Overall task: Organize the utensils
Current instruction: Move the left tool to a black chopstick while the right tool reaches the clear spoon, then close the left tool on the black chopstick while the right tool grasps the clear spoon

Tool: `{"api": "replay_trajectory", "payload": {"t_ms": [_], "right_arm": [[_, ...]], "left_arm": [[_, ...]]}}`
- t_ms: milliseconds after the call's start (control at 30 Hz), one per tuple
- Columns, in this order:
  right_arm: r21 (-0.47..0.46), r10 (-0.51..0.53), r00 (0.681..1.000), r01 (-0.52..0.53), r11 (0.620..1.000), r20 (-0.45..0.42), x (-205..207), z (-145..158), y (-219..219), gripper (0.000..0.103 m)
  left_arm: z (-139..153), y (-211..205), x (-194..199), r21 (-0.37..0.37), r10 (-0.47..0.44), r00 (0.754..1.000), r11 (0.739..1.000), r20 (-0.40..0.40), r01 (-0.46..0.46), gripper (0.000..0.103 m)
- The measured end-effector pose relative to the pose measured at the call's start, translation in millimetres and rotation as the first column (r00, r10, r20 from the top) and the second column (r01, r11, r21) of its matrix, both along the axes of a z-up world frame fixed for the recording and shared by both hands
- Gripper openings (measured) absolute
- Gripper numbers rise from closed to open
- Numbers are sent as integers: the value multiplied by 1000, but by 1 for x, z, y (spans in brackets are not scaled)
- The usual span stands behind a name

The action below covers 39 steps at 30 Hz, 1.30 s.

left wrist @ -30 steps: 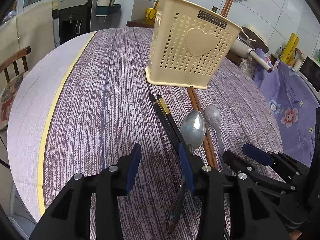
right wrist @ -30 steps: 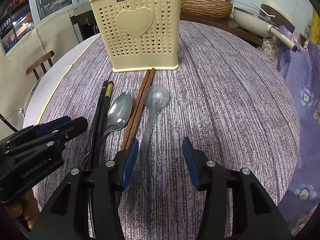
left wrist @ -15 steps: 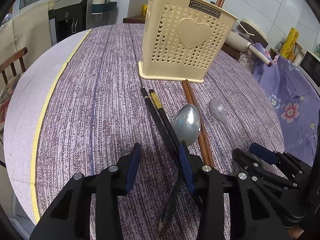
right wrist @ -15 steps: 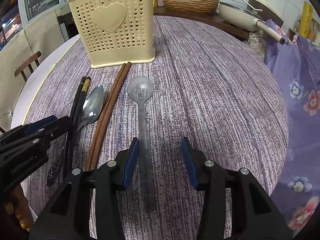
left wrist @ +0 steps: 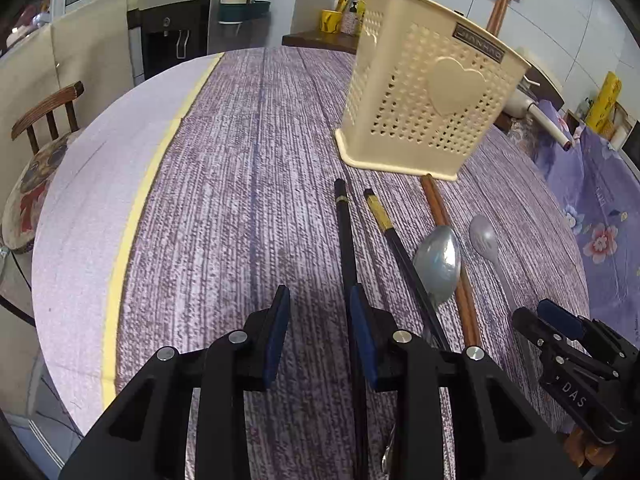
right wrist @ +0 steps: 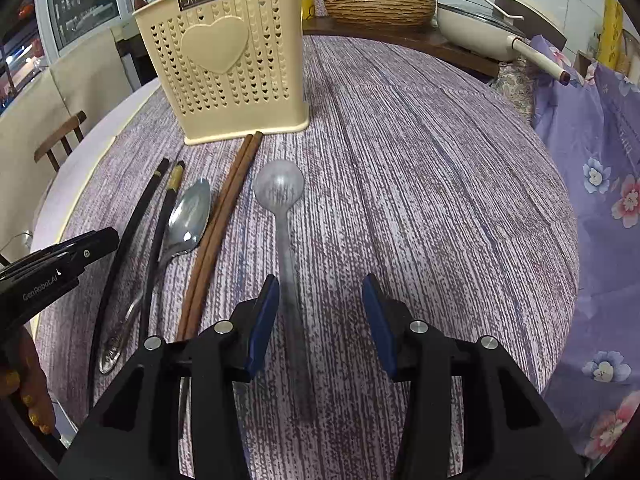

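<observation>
Our left gripper [left wrist: 320, 308] jaws just narrowed beside one black chopstick [left wrist: 346, 236], now split from its mate; right gripper [right wrist: 320, 300] jaws stay half-open over the pale spoon [right wrist: 285, 216].

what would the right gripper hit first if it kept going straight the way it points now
Most likely the handle of the pale spoon, which lies on the table between the open jaws of the right gripper, near its left pad. Depth is hard to judge, so it might meet the tablecloth beside it.

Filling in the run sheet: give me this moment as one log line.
left hand-held gripper: closing, empty, black chopstick beside right pad | right hand-held gripper: open over matte spoon handle | holder: upright
</observation>
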State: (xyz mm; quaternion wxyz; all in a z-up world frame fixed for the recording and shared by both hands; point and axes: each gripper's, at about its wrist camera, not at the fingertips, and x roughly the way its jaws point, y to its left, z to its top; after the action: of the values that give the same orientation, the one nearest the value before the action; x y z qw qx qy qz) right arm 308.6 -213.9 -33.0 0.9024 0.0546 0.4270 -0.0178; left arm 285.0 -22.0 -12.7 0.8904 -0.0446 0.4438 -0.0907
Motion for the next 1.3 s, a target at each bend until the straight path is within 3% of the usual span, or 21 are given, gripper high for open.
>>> {"api": "replay_trajectory", "payload": {"t_ms": [200,467,867,967,1133,1300], "right_arm": [[0,42,999,-42,999,28,15,6,2,44],[23,134,991,-134,991,7,47,6,4,44],[-41,151,988,-151,988,10,77,-1,19,44],[-47,158,987,-157,986,18,80,-1,19,39],[-60,159,987,-158,986,22,83,-1,21,37],[-52,155,987,-154,987,27,83,-1,19,37]], "left_arm": [[6,-8,3,23,-23,999,999,21,23,32],[-3,-12,20,43,-35,999,998,-15,36,32],[-3,-29,48,106,-43,999,993,-4,43,32],[-3,-34,55,120,-40,999,992,1,39,32],[-3,-38,59,148,-29,999,989,13,27,11],[-3,-38,59,139,-22,1000,990,12,21,9]]}}
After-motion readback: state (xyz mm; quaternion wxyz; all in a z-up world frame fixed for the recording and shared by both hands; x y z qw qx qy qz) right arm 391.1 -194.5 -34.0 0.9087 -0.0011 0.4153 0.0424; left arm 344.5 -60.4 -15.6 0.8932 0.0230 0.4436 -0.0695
